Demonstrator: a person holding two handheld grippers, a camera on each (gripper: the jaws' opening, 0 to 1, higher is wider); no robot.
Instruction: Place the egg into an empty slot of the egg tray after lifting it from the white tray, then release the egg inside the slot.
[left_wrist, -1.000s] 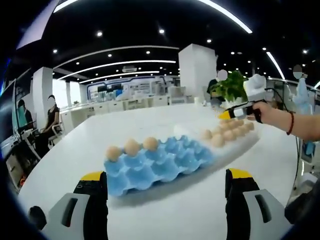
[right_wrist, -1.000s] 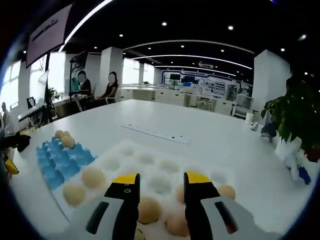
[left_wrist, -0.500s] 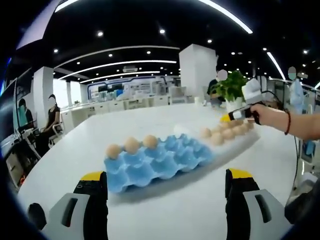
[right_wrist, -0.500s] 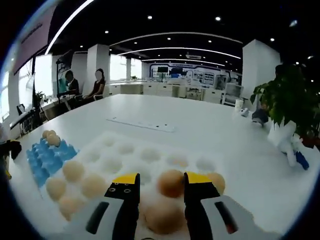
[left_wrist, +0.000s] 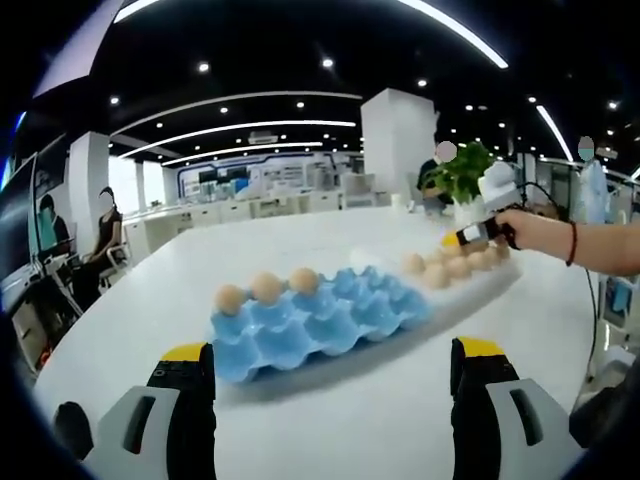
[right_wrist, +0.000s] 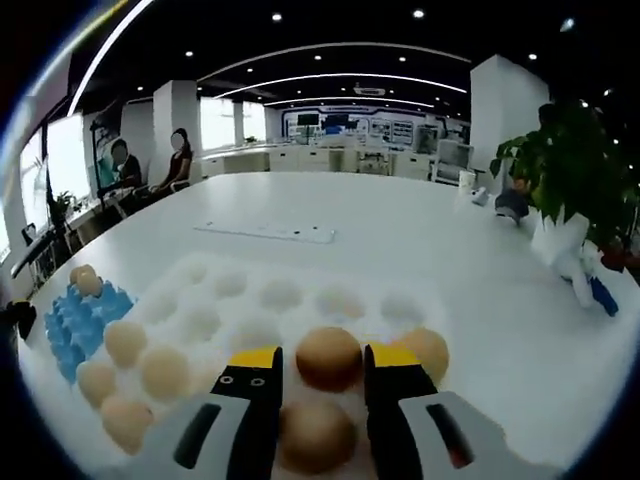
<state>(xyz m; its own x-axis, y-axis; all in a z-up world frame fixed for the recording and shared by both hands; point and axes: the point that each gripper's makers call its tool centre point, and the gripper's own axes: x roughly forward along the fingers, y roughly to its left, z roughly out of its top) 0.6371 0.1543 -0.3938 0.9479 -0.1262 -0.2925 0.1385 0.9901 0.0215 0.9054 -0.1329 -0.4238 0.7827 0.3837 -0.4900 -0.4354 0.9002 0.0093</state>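
1. Eggs sit in the white tray ahead of my right gripper; one brown egg lies right between its yellow-tipped jaws, at their tips.
2. My right gripper's jaws stand close on either side of that egg; I cannot tell whether they are pressing it or only framing it.
3. A second egg shows lower down between the same jaws, and another sits just right of the right jaw.
4. Four more eggs, one at, sit in the left part of the white tray; the far pockets hold nothing.
5. The blue egg tray lies just left of the white tray in the right gripper view, with eggs at its far end.
6. In the left gripper view, my left gripper hangs released, jaws wide apart over the white table, holding nothing.
7. The blue egg tray lies ahead of it with three eggs, one at, in its far row.
8. Beyond it, a hand holds my right gripper at the white tray.
9. A potted plant stands on the table well to the right.
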